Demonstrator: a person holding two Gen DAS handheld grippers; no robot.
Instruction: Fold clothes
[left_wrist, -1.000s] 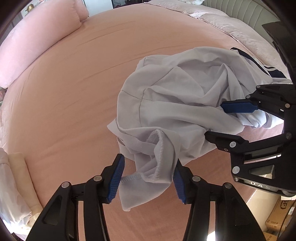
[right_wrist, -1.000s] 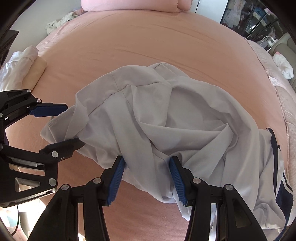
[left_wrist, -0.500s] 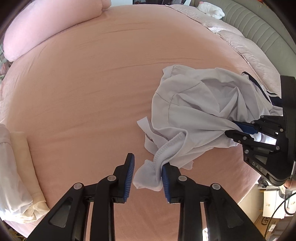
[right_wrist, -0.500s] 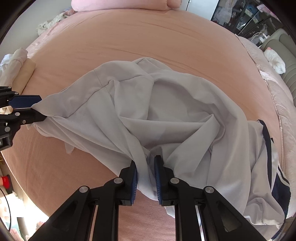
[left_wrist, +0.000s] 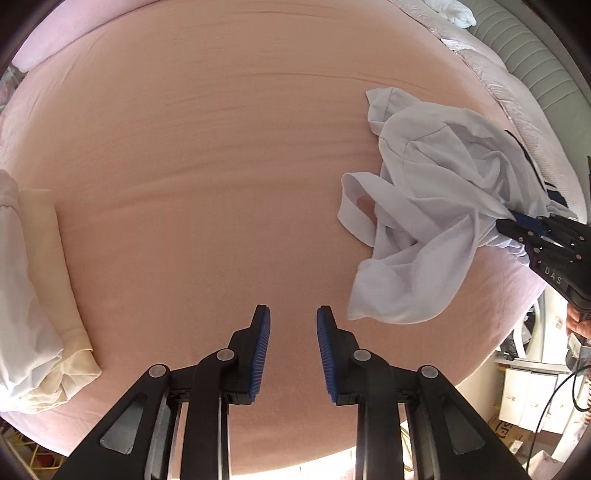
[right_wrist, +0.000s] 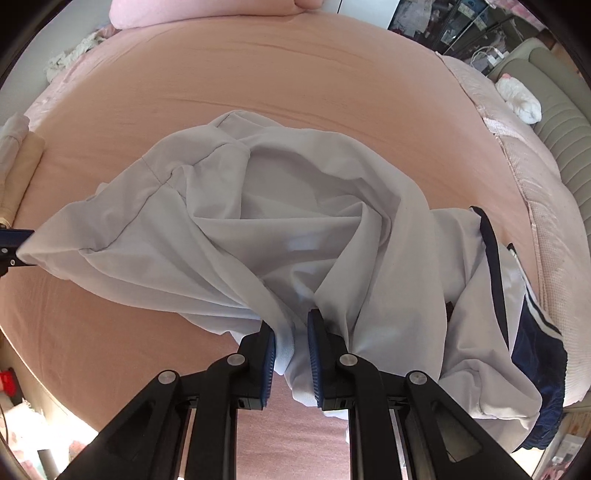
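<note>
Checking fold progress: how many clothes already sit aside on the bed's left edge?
2: a cream piece and a white piece beside it, farther out; others may hide underneath.

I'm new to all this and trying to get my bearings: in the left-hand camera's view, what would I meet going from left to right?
Folded cream clothes → left tongs, nothing between them → crumpled white garment → right tongs, clamped on that garment's edge.
</note>
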